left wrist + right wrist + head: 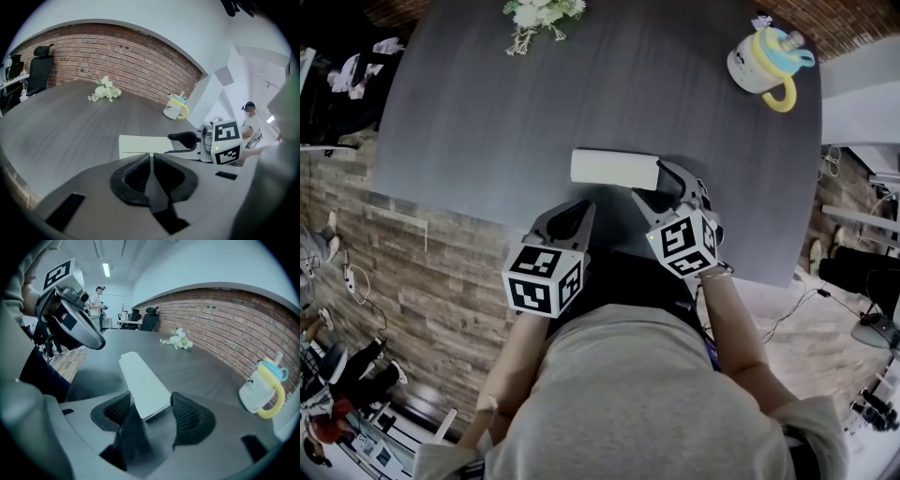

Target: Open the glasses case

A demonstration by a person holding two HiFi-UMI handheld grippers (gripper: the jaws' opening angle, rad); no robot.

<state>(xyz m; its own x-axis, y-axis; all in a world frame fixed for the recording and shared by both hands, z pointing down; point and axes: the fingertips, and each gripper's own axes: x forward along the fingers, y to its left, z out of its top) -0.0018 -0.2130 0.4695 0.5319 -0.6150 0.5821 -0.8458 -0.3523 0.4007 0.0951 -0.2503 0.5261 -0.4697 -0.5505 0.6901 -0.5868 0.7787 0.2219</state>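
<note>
A white glasses case (614,167) lies closed and flat on the dark grey table (487,122), near its front edge. My right gripper (662,181) reaches in from the right, and its jaws close on the case's right end. In the right gripper view, the case (143,376) runs away from me between the two pads (190,416). My left gripper (581,210) is shut and empty, just in front of the case's left half and apart from it. In the left gripper view, the case (140,144) shows beyond the closed jaws, with the right gripper (183,138) at its right end.
A white cup with a yellow handle (766,62) stands at the table's far right. A small bunch of white flowers (541,13) lies at the far edge. The table's front edge (581,246) runs just under my grippers. Office chairs (40,61) stand beyond the table's left side.
</note>
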